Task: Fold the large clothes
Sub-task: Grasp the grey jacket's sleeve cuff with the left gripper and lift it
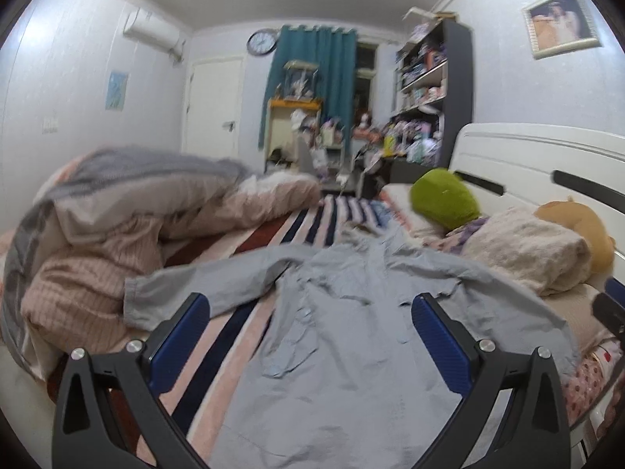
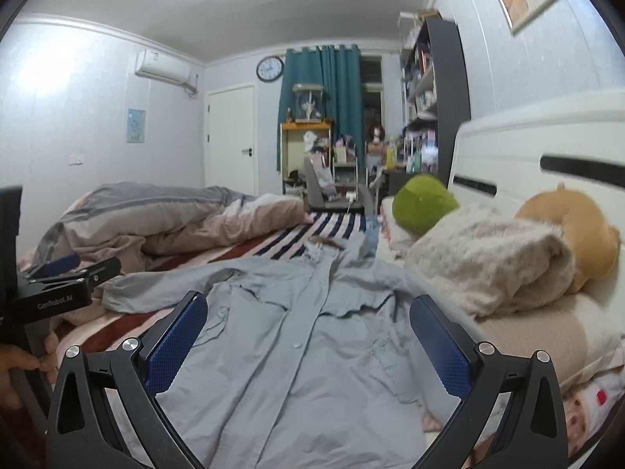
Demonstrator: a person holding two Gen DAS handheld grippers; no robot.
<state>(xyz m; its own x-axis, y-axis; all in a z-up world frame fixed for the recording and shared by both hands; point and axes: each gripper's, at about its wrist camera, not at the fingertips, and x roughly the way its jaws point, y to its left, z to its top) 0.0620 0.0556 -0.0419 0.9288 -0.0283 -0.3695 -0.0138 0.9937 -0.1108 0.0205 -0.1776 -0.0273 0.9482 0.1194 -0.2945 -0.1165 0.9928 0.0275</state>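
A large light grey-blue button shirt point(image 1: 332, 336) lies spread front-up on the striped bed sheet, collar away from me, its left sleeve point(image 1: 203, 285) stretched to the left. It also shows in the right wrist view point(image 2: 297, 336). My left gripper point(image 1: 310, 301) is open and empty, hovering over the shirt's lower half. My right gripper point(image 2: 308, 301) is open and empty over the shirt's right side. The left gripper also shows at the left edge of the right wrist view point(image 2: 62, 269).
A bunched pink and grey duvet point(image 1: 129, 219) lies at the left of the bed. A folded cream blanket point(image 2: 492, 258), a green plush point(image 2: 422, 203) and an orange plush point(image 2: 574, 219) sit by the white headboard point(image 2: 547, 148) at the right. Cluttered shelves stand beyond the bed.
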